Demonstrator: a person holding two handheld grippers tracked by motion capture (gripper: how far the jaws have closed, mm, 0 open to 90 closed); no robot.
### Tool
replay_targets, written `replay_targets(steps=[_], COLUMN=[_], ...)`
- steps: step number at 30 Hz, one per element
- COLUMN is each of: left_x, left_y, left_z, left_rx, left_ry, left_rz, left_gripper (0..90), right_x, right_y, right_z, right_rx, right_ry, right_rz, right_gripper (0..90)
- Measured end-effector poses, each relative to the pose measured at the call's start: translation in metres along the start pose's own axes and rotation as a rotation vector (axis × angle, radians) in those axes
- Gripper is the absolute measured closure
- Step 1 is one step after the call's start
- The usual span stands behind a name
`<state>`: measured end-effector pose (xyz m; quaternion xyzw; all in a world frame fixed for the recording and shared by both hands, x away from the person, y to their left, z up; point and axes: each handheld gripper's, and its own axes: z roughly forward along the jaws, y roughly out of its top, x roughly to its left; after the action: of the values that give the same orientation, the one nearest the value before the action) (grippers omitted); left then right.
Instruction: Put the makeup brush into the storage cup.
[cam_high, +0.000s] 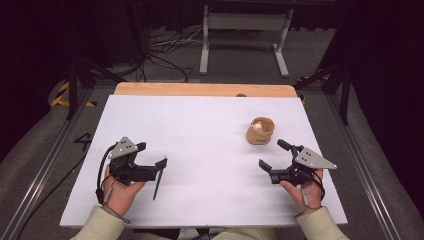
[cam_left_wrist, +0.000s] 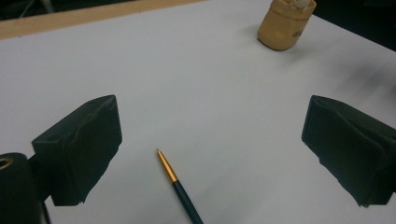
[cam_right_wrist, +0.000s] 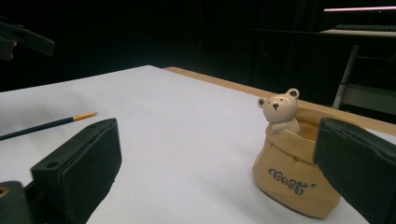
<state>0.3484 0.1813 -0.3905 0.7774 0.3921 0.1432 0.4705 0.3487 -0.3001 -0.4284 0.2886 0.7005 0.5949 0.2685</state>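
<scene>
Slender dark-green paintbrush with gold ferrule (cam_left_wrist: 180, 186) lies on matte white sheet (cam_high: 200, 135); left gripper (cam_left_wrist: 210, 144) and right gripper (cam_right_wrist: 219, 172) spread, empty; glossy tan ceramic bear pot (cam_right_wrist: 292, 172) nearby.

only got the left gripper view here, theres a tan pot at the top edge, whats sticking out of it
Observer: A small bear figure peeks out of the tan pot, which is shaped like a sack.
Operator: anything written on it
Observer: Dark script lettering on its front; I cannot read it for sure.
Operator: where is my other gripper
Observer: The right gripper sits near the pot, open, with nothing between its jaws.
Operator: how much of that pen is there below my frame
Observer: It is a long thin dark pen with a gold tip, lying on the white table beside the left gripper, untouched.
</scene>
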Motion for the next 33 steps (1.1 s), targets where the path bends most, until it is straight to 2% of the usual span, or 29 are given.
replay_targets(steps=[1, 3, 5, 8, 12, 20, 21, 26, 30, 33], left_x=[0.000, -0.001, -0.001, 0.001, 0.003, 0.002, 0.001, 0.000, 0.001, 0.001], left_y=[0.000, 0.003, 0.008, 0.016, 0.021, 0.025, 0.026, 0.029, 0.030, 0.029], left_z=[0.000, 0.002, 0.004, 0.007, 0.012, 0.019, 0.020, 0.023, 0.027, 0.029], left_rx=[0.000, 0.040, 0.094, 0.198, 0.294, 0.399, 0.412, 0.484, 0.537, 0.562], left_ry=[0.000, -0.005, -0.005, 0.019, 0.003, 0.031, 0.030, 0.026, 0.020, 0.015], left_rz=[0.000, -0.006, -0.006, 0.049, 0.047, 0.075, 0.069, 0.095, 0.101, 0.087], left_gripper=[5.7, 5.7, 5.6, 4.7, 5.5, 6.7, 7.0, 8.1, 8.4, 8.7], right_x=[0.000, 0.000, 0.000, 0.000, 0.000, 0.000, 0.000, 0.001, 0.001, 0.000], right_y=[0.000, 0.000, 0.000, 0.000, -0.001, -0.002, -0.002, -0.002, -0.001, -0.002], right_z=[0.000, 0.000, 0.000, 0.000, 0.000, 0.000, 0.000, 0.001, 0.001, 0.001], right_rx=[0.000, 0.002, 0.001, 0.003, 0.008, 0.017, 0.018, 0.022, 0.020, 0.021], right_ry=[0.000, 0.001, 0.001, 0.005, 0.009, 0.007, 0.007, 0.005, 0.005, 0.004], right_rz=[0.000, 0.003, 0.004, 0.002, 0.002, 0.005, 0.006, -0.004, -0.010, -0.007], right_gripper=[1.1, 1.1, 1.1, 1.1, 1.1, 1.0, 1.0, 1.1, 1.1, 1.1])
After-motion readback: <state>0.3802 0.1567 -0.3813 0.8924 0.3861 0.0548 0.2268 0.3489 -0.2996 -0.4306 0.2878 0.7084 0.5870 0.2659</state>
